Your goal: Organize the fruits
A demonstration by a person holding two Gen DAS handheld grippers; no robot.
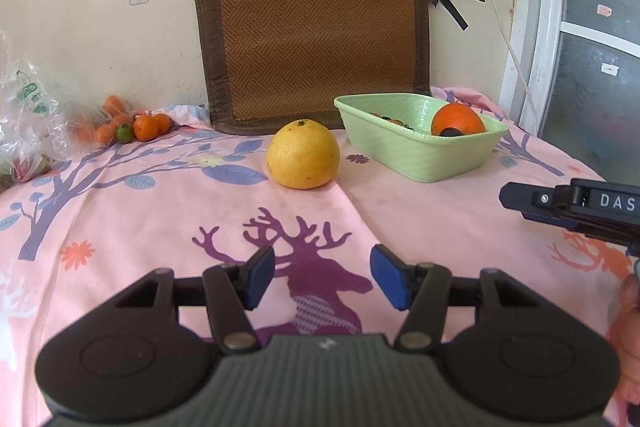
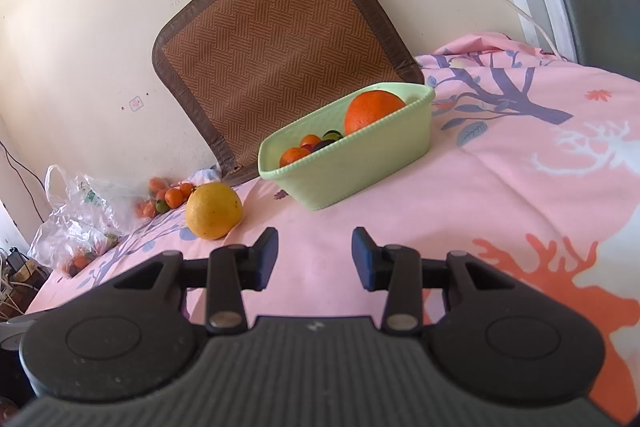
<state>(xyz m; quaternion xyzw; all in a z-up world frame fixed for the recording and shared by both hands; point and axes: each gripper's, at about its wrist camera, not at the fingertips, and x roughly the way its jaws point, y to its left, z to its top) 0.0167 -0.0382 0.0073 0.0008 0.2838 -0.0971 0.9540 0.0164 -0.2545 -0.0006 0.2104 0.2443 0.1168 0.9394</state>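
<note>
Both the left gripper [image 1: 322,277] and right gripper [image 2: 315,259] hung spread and empty. The grapefruit [image 1: 303,154] sat just left of the basket [image 1: 420,155]; being round, perhaps waxy, it could roll from a shallow pinch.

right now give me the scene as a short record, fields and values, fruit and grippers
loose fruit: yellow citrus on the pink cloth, beside the basket
basket: green basket holding a large orange and small fruits
far pile: small oranges by a plastic bag
left gripper: open, empty
right gripper: open, empty
</note>
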